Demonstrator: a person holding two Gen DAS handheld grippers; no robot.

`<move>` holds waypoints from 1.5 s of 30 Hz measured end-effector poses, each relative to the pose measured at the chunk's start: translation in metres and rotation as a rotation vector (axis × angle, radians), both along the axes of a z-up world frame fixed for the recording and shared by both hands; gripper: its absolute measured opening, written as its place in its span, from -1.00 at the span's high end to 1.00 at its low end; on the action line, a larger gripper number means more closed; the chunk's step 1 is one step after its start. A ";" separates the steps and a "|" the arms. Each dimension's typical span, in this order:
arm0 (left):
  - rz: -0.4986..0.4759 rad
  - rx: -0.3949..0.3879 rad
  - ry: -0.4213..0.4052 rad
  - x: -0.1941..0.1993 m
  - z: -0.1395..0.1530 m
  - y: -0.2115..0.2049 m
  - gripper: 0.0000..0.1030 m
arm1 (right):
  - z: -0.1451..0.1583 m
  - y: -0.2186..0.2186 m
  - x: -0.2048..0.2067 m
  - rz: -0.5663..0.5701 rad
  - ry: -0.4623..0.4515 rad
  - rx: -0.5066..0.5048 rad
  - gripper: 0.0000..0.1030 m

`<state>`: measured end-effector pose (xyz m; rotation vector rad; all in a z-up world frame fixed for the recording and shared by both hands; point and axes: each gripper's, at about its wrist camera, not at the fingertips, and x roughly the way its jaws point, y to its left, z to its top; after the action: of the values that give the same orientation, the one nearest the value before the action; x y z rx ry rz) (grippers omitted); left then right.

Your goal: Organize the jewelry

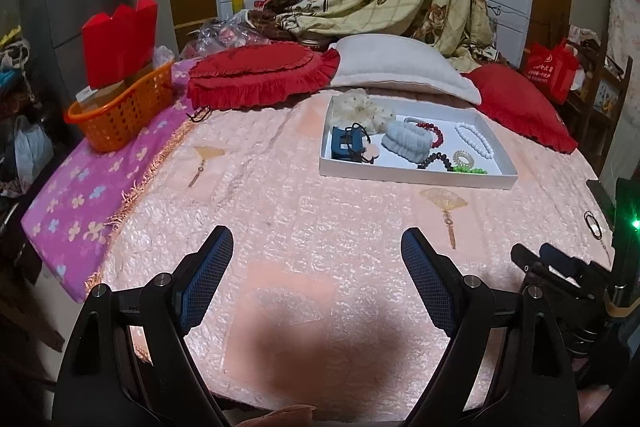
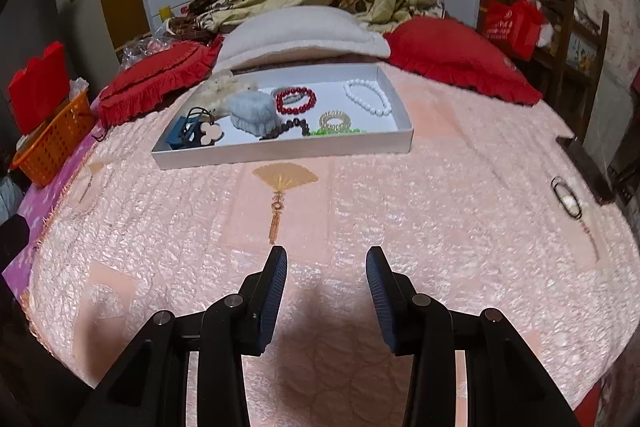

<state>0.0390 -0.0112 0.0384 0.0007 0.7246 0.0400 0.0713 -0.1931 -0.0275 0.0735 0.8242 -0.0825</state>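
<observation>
Left gripper point(image 1: 317, 247): jaws spread wide, nothing between them, hanging over the pink quilted bedspread point(image 1: 280, 187). Right gripper point(image 2: 326, 263): jaws partly apart, a clear gap between the pads, nothing grasped, only bedspread beneath.

White tray point(image 2: 280, 147) lies on the bed well ahead of both grippers; ahead and a little right of the left one, ahead and slightly left of the right one. Already in the tray:
- white bead bracelet point(image 2: 370, 95), far right part
- red bead bracelet point(image 2: 296, 101), middle
- grey fluffy scrunchie point(image 2: 252, 113), just left of the red beads
- clear coil hair tie point(image 2: 335, 121) and green beads point(image 2: 340, 131) near the front wall
- dark bead strand point(image 2: 290, 127) beside the scrunchie
- blue hair claw point(image 2: 180, 137) with a black cord, near left corner
- cream fabric flower point(image 1: 360, 107) at the far left corner

Outside the tray: a black hair tie point(image 2: 566, 197) lies on the bedspread, ahead and far right of the right gripper, near the bed's edge.

Beyond the tray: red frilled cushion point(image 1: 260, 75), white pillow point(image 1: 400, 67), second red cushion point(image 1: 520, 103). Orange basket point(image 1: 120, 115) far ahead-left of the left gripper.
</observation>
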 end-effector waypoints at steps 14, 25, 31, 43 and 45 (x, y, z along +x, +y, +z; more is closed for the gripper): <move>0.003 -0.049 0.077 0.009 -0.015 0.007 -0.67 | -0.003 0.012 0.008 0.018 0.027 -0.024 0.23; 0.000 -0.040 0.110 0.011 -0.023 0.006 -0.67 | -0.009 0.019 0.009 0.025 0.051 -0.031 0.23; -0.004 -0.025 0.126 0.012 -0.026 0.001 -0.67 | -0.001 0.013 0.006 0.006 0.024 -0.031 0.23; -0.019 -0.012 0.132 0.012 -0.026 -0.006 -0.67 | 0.006 0.003 0.006 -0.023 0.006 -0.030 0.23; -0.017 -0.013 0.132 0.012 -0.025 -0.005 -0.67 | 0.005 0.003 0.006 -0.027 0.008 -0.032 0.23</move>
<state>0.0511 -0.0166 0.0131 -0.0025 0.8564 0.0192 0.0770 -0.1900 -0.0225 0.0537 0.8296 -0.1213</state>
